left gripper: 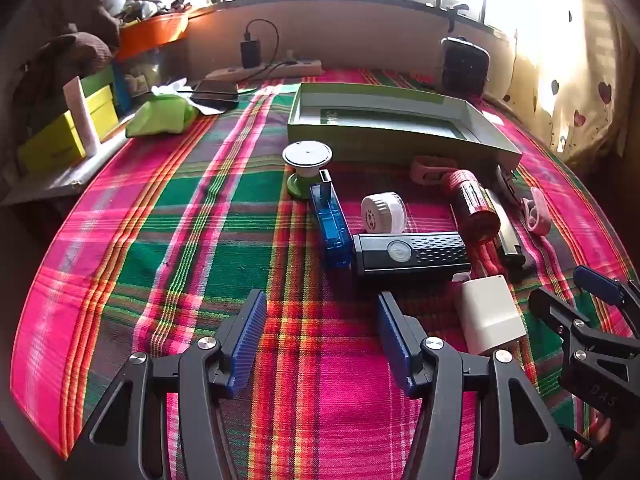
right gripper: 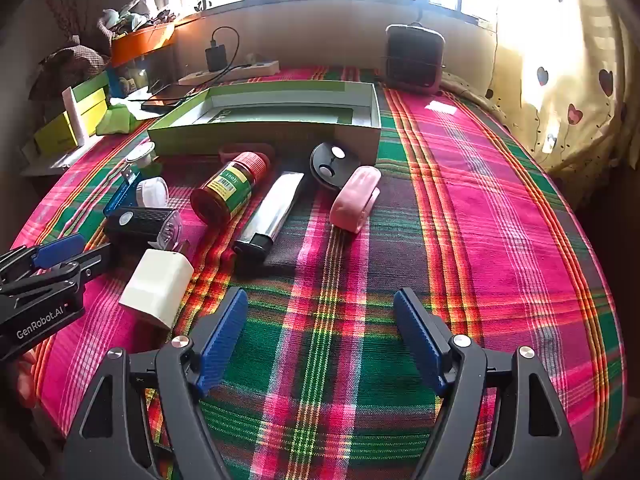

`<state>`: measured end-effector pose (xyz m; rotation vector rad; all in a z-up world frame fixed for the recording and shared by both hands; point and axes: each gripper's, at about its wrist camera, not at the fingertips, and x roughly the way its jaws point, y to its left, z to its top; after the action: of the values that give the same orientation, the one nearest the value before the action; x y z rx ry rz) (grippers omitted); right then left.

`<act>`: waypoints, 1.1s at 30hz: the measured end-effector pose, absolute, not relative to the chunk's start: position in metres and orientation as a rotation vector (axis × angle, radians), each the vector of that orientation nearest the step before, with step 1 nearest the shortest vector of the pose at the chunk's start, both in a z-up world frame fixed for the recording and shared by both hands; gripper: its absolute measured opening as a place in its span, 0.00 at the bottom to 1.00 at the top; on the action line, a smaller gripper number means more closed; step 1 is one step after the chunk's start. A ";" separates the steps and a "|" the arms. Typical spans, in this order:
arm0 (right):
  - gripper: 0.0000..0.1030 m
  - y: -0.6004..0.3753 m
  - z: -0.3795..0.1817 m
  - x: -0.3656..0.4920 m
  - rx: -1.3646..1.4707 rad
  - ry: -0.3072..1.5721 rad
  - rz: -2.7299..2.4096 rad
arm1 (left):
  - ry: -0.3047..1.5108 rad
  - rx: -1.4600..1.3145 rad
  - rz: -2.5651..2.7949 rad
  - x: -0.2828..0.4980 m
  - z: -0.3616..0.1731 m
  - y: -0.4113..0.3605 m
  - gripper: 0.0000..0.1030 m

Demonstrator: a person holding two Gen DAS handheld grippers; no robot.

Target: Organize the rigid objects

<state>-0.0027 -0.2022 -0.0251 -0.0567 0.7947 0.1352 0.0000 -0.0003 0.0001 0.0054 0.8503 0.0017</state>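
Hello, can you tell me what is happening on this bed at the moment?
A person holds two grippers over a plaid cloth. The left gripper and right gripper are both open and empty. Small items, such as a red-capped bottle, a white charger and a pink clip, lie loose before an empty green box.

Bare plaid cloth right of pink clip; items crowd front of green box.
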 end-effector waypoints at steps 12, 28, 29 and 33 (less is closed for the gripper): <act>0.74 -0.202 -0.024 -0.005 -0.056 0.800 0.138 | 0.848 -0.001 -0.003 0.001 0.001 0.001 0.53; 0.74 -0.203 -0.025 -0.002 -0.054 0.799 0.140 | 0.839 0.009 0.002 -0.002 -0.002 -0.004 0.53; 0.74 -0.203 -0.025 -0.002 -0.054 0.799 0.140 | 0.839 0.007 0.002 -0.002 -0.002 -0.003 0.53; 0.74 -0.203 -0.025 -0.001 -0.054 0.798 0.140 | 0.841 0.005 0.001 -0.001 -0.001 -0.003 0.53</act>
<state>-0.0015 -0.2030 -0.0252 -0.0543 0.7985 0.1403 -0.0008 -0.0033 -0.0009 0.0052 0.8410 0.0013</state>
